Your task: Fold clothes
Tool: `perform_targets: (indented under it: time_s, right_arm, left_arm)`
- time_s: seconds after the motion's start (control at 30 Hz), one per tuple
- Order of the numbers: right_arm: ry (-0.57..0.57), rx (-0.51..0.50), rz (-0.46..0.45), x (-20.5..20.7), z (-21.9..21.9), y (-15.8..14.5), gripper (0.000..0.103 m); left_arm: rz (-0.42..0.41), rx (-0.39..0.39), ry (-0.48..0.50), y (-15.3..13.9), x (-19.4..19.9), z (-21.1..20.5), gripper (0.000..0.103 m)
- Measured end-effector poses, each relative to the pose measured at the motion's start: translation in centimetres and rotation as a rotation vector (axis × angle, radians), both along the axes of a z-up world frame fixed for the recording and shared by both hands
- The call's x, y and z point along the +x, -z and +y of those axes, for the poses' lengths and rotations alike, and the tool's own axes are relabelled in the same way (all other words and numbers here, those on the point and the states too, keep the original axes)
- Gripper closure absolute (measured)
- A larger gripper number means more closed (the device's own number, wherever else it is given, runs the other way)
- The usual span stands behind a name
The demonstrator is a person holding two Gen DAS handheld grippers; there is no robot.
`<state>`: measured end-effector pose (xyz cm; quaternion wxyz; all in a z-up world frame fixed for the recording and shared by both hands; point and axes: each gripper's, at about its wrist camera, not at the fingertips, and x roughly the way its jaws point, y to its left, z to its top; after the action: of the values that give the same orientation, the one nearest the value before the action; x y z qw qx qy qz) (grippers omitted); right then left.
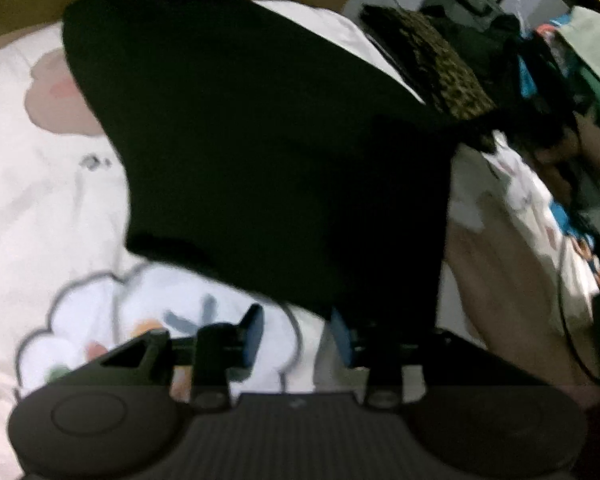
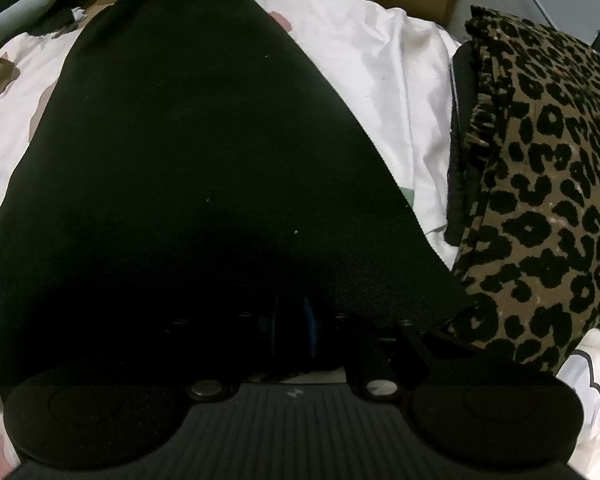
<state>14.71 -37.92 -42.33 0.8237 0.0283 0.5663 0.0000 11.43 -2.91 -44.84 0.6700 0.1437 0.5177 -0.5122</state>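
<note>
A black garment [image 1: 260,140] lies spread over a white bedsheet [image 1: 40,200] with cartoon prints. In the left wrist view my left gripper [image 1: 298,322] sits at the garment's near edge. Its blue pads [image 1: 254,332] stand apart, the sheet shows between them, and the black hem hangs just over the right finger, so it is open. In the right wrist view the same black garment [image 2: 188,152] fills the frame and drapes over my right gripper [image 2: 294,320]. That gripper's blue pads [image 2: 310,332] are close together in the dark fabric, shut on it.
A folded leopard-print garment [image 2: 540,184] lies right of the black one on the sheet [image 2: 380,64]; it also shows as the leopard-print garment [image 1: 440,64]. A person's forearm [image 1: 500,280] is at the right. Mixed clothes [image 1: 560,60] pile at the far right. A grey curved pillow [image 2: 16,4] lies far left.
</note>
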Motion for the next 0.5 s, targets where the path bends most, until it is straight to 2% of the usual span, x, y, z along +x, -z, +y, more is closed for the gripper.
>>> perform_targets:
  time_s: [0.13, 0.23, 0.37, 0.5]
  right_arm:
    - [-0.012, -0.019, -0.002, 0.0, 0.0, -0.1, 0.084]
    - [-0.012, -0.029, -0.002, -0.1, -0.2, -0.2, 0.084]
    - [-0.011, -0.035, -0.002, -0.1, -0.6, -0.2, 0.086]
    - [-0.015, -0.055, -0.003, -0.1, -0.7, -0.2, 0.087]
  left_arm:
    - [0.046, -0.021, -0.027, -0.2, -0.3, 0.7, 0.064]
    - [0.105, -0.046, -0.108, -0.5, 0.6, 1.7, 0.063]
    - [0.240, -0.077, -0.259, 0.1, 3.0, 2.8, 0.046]
    - [0.362, -0.109, -0.350, 1.3, 4.1, 3.3, 0.046]
